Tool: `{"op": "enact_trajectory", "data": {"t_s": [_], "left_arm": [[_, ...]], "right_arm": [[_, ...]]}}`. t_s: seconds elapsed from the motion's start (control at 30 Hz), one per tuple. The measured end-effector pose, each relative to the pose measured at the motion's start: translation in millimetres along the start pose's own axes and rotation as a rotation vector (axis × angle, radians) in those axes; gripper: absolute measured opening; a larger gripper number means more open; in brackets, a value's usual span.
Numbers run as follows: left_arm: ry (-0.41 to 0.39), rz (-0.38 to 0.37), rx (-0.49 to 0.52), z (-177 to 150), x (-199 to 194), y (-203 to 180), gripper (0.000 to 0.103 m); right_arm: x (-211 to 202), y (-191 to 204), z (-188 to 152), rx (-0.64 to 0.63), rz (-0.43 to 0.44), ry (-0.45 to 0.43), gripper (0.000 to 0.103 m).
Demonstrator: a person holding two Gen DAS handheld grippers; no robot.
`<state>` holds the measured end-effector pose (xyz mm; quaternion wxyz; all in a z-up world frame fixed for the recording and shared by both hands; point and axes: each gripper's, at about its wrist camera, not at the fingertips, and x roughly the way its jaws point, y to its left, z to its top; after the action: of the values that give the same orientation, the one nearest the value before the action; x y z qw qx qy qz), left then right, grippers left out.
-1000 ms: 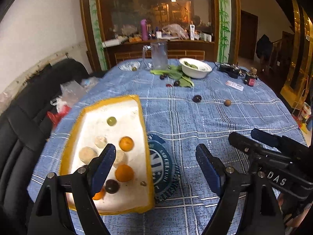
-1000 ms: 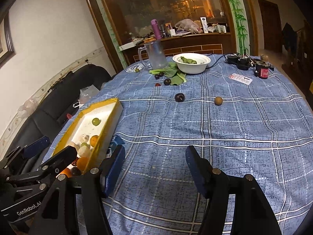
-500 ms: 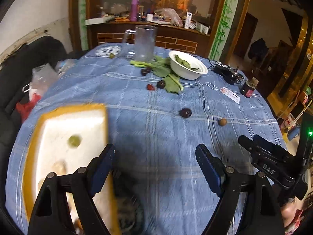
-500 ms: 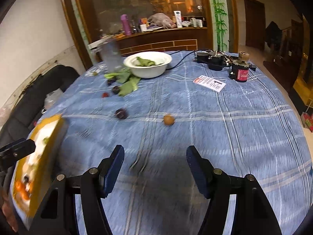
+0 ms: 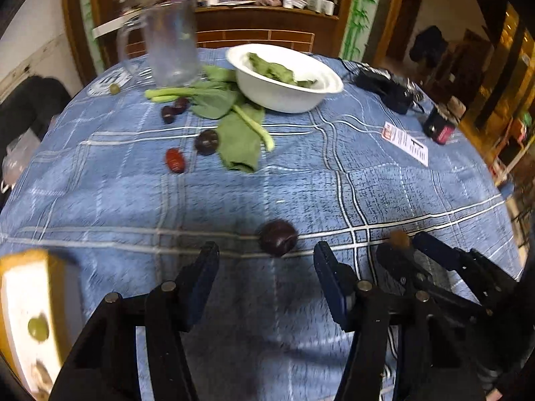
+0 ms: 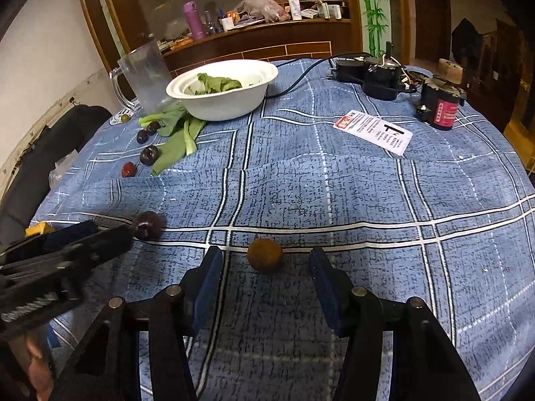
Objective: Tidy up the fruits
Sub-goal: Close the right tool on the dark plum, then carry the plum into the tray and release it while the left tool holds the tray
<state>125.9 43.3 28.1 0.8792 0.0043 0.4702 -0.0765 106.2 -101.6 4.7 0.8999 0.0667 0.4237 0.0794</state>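
Observation:
A dark plum lies on the blue checked tablecloth just beyond my open left gripper; the plum also shows in the right wrist view. A small brown fruit lies just ahead of the tips of my open right gripper; in the left wrist view the brown fruit sits at the right gripper's tips. The yellow-rimmed white tray with a green grape is at lower left. More dark plums and a red fruit lie farther back.
A white bowl of greens, loose green leaves, a clear mug, a paper card, a small dark jar and black electronics sit across the far half of the table. A black chair stands at left.
Both grippers have moved forward across the table, away from the tray. The plum now sits just ahead of the left gripper and the brown fruit just ahead of the right one. Both stay open.

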Motion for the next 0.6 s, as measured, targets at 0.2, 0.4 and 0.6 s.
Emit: {"op": "enact_trajectory", "data": {"t_s": [0.2,0.4,0.6], "left_arm": [[0.025,0.041,0.001,5,24,-3,0.045],[0.021,0.049,0.007,3,17,-8,0.025],[-0.024,0.000,-0.051,-4,-29,5,0.025]], "right_arm": [[3,0,1,-0.024,0.003,-0.002,0.031],[-2,-1,0,-0.024,0.017,-0.019,0.024],[-19,-2,2,0.008,0.084,-0.057,0.024]]}}
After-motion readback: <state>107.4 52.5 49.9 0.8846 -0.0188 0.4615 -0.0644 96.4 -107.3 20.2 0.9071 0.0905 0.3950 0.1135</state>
